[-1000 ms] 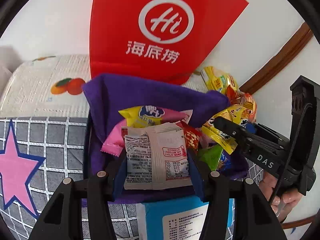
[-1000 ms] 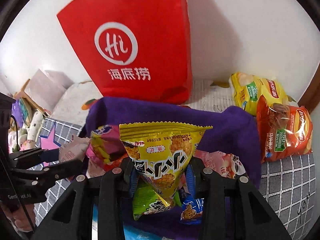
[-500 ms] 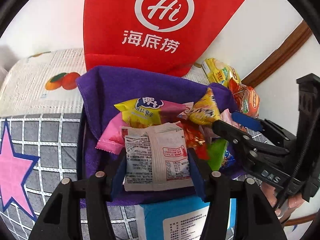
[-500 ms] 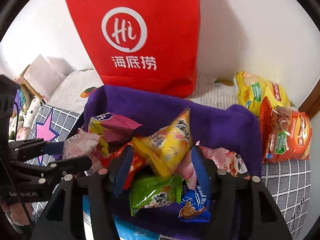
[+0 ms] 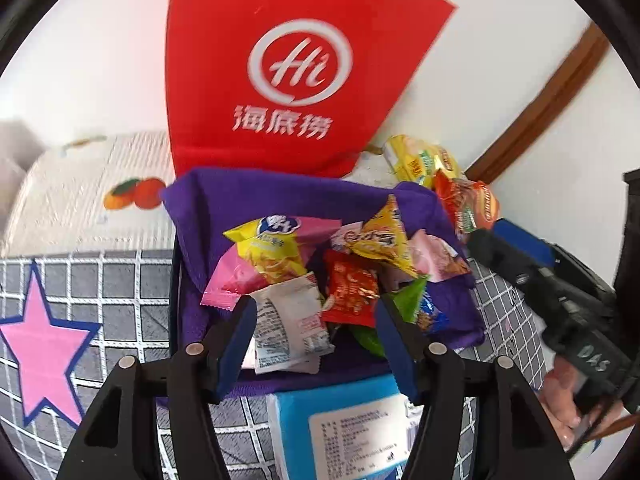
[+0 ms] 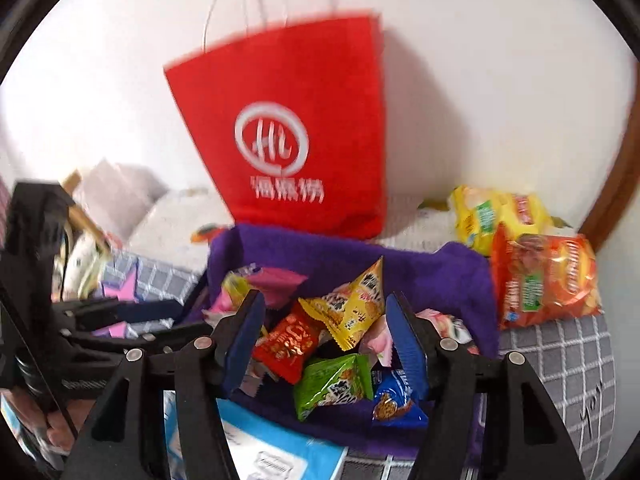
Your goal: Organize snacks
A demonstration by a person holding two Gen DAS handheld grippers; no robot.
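purple cloth: soft, fuzzy fabric lining a basket; we take it as our landmark.
snacks: crinkly foil and plastic packets heaped inside the purple cloth; pillow and triangle shapes.
white sachet: flat, printed, lying at the near edge of the purple cloth, loose between the left fingers.
yellow packet: glossy triangle, on top of the heap in the purple cloth.
left gripper: we see its blue-padded fingers apart, holding nothing, at the cloth's near edge.
right gripper: fingers apart and empty, above the heap.
red bag: stiff paper, white round logo, upright behind the purple cloth against the white wall.
chip bags: puffy yellow and orange bags, right of the purple cloth.
blue box: flat carton with a white label, just in front of the purple cloth.
surface: grey checked bedding with a pink star, left of the cloth; orange-fruit print farther back.
room: white wall, brown wood trim at right.
only the right view shows: the red bag's string handles and clutter left of the cloth.
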